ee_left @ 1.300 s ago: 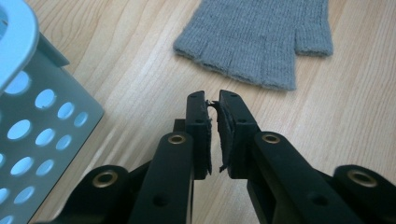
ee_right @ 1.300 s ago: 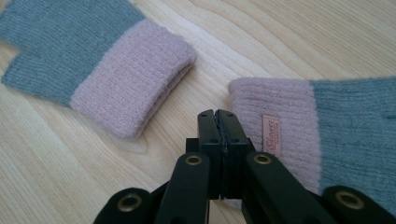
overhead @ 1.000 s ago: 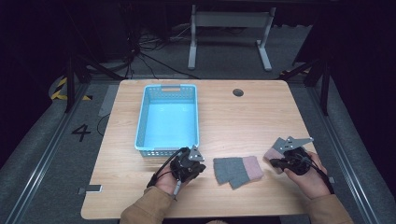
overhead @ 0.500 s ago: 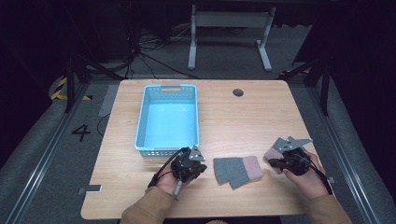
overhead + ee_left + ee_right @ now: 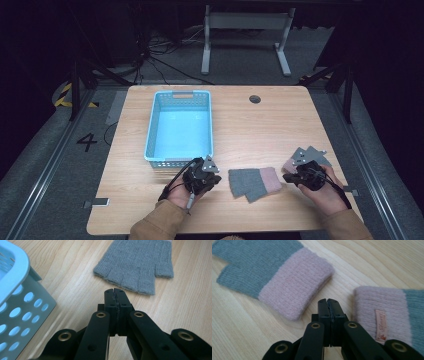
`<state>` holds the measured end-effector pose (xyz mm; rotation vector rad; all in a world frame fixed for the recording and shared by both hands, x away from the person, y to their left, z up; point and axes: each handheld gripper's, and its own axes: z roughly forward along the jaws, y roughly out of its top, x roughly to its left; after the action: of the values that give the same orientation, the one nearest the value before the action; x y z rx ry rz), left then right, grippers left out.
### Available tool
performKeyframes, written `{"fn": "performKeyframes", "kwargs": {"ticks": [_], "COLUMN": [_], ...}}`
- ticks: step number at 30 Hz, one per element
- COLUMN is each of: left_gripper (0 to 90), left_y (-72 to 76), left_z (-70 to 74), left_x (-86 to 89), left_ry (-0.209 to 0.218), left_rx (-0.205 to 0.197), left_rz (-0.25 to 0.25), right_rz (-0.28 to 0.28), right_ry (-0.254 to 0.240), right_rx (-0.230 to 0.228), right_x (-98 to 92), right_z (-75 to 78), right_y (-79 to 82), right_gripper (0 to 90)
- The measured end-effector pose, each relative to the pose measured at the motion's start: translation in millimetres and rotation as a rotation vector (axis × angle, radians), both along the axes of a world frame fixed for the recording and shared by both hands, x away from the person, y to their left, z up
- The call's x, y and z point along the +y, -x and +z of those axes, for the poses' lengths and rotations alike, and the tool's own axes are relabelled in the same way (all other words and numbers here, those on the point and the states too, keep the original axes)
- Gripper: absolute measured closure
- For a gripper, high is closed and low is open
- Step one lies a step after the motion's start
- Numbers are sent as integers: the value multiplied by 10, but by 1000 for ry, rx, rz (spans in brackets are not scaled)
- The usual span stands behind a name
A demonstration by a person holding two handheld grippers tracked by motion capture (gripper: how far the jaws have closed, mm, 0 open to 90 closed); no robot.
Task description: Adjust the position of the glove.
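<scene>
Both tongs are pressed together, empty: left tongs (image 5: pixel 202 176) at seven o'clock on the table (image 5: pixel 260 125), right tongs (image 5: pixel 306 176) at five. The grey-and-pink glove (image 5: pixel 254 183) lies between them.

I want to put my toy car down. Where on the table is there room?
The widest bare wood on the table is to the right of the blue basket, beyond the gloves. The basket's floor is bare too. It is crowded near the front edge: the left gripper, one glove, the right gripper and a second glove.
</scene>
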<state>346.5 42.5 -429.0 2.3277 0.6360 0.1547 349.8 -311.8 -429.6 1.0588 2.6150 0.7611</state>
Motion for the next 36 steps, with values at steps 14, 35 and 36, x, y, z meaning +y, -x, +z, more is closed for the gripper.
{"fn": "performKeyframes", "kwargs": {"ticks": [14,35,36], "left_gripper": [896,867,861], "left_y": [-34,-95,-94], "left_z": [8,76,87], "left_x": [23,36,37], "left_ry": [11,46,51], "left_rx": [7,15,12], "left_rz": [5,7,6], "right_rz": [66,59,56], "right_ry": [21,-29,-41], "right_rx": [38,15,15], "right_x": [125,114,99], "right_z": [-26,92,105], "right_y": [62,160,156], "right_gripper": [900,900,900]}}
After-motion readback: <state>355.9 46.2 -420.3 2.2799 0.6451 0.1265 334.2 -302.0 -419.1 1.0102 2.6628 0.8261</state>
